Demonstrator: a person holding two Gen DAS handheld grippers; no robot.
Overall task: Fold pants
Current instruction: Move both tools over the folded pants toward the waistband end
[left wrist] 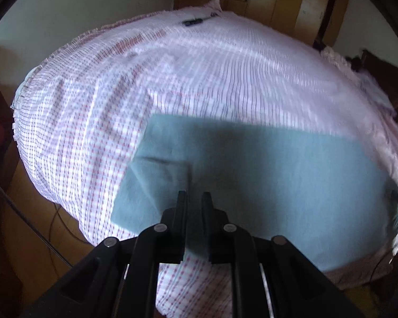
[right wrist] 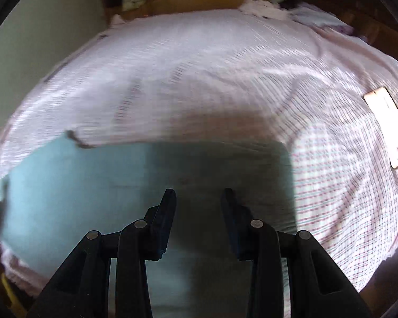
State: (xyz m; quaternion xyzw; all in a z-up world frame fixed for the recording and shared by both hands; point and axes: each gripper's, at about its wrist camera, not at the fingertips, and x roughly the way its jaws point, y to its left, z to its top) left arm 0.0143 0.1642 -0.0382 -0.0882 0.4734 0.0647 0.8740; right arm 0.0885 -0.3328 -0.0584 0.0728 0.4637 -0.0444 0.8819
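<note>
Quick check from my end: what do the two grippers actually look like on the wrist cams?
Both match: the left gripper and right gripper are matte black plastic with two flat, tapered fingers on angular linkage arms, with round silver pivot pins at the joints. No markings or sleeves show. The right gripper's inner finger faces look slightly bluish.
</note>
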